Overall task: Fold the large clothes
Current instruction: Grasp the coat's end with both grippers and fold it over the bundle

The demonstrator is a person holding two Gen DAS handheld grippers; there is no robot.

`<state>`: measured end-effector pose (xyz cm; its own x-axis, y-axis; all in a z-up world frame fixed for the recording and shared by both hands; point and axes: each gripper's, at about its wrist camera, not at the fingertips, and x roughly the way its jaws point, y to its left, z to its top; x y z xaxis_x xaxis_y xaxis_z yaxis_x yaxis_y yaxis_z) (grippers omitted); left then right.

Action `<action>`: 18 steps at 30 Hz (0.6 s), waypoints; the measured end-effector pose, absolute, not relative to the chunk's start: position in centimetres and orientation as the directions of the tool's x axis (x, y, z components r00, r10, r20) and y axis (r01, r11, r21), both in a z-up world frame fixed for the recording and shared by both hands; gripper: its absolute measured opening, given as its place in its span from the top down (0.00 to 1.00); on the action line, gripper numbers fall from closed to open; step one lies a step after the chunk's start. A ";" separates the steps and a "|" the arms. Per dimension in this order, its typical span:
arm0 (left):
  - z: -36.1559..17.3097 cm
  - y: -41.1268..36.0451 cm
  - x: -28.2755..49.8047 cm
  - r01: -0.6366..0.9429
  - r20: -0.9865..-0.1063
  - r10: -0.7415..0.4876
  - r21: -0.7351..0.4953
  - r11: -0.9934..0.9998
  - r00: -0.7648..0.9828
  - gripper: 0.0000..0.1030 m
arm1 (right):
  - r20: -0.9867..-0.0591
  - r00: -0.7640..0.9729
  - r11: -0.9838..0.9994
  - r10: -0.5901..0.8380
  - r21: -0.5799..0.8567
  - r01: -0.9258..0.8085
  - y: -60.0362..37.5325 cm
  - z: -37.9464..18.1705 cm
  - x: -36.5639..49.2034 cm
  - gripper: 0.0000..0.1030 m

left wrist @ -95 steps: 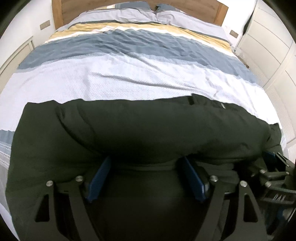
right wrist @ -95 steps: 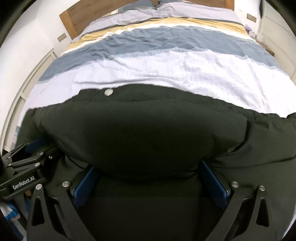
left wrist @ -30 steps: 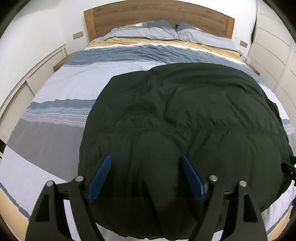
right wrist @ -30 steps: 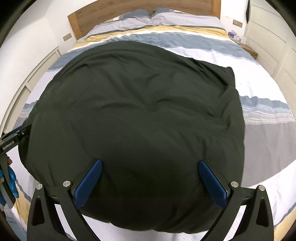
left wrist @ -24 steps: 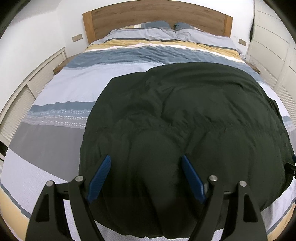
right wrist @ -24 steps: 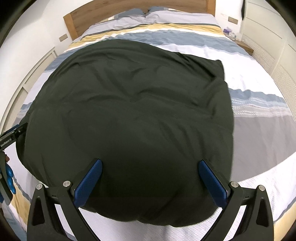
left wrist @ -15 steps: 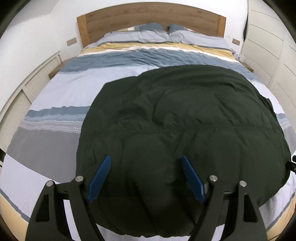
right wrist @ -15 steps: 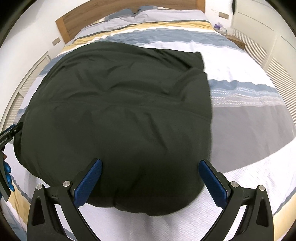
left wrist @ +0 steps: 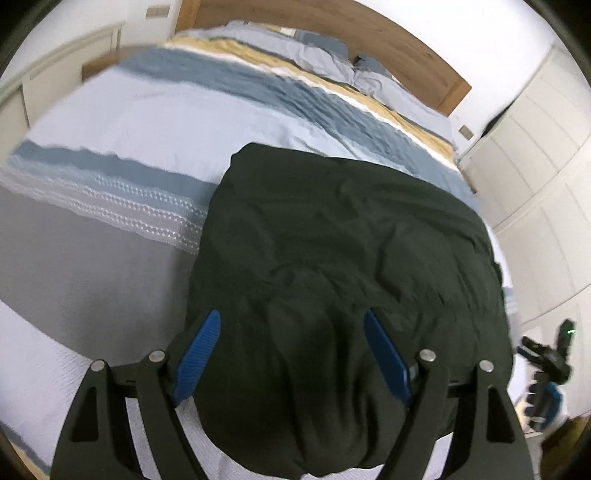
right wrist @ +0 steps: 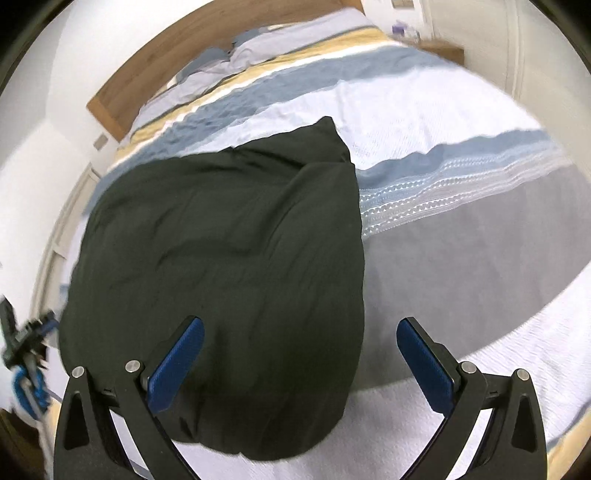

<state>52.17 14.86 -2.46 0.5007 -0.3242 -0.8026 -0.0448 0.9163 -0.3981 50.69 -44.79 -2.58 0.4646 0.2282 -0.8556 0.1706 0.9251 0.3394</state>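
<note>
Now the big dark green coat [left wrist: 343,288] lies in a puffy, folded lump on the striped bed cover [left wrist: 110,155], near the foot of the bed and far from the wooden headboard [left wrist: 332,33], likely because the wide bed gives it room to lie flat. Both tools hang just above the coat's near edge: the left gripper [left wrist: 291,354] and the right gripper [right wrist: 299,358] are spread wide and hold nothing. I think they are apart like that so they can take a new edge for one more fold.
</note>
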 end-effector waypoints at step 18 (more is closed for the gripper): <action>-14.6 19.2 55.6 -0.153 -0.566 -0.749 -0.821 0.550 0.346 0.18 | -0.720 0.334 0.701 0.608 0.684 0.200 -45.5 -13.5 60.5 0.01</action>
<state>55.62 19.17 -14.61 0.3456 -0.7486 -0.5658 -0.1529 0.5500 -0.8210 60.53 -45.51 -13.46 0.3338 0.6078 -0.7205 0.1997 0.7014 0.6842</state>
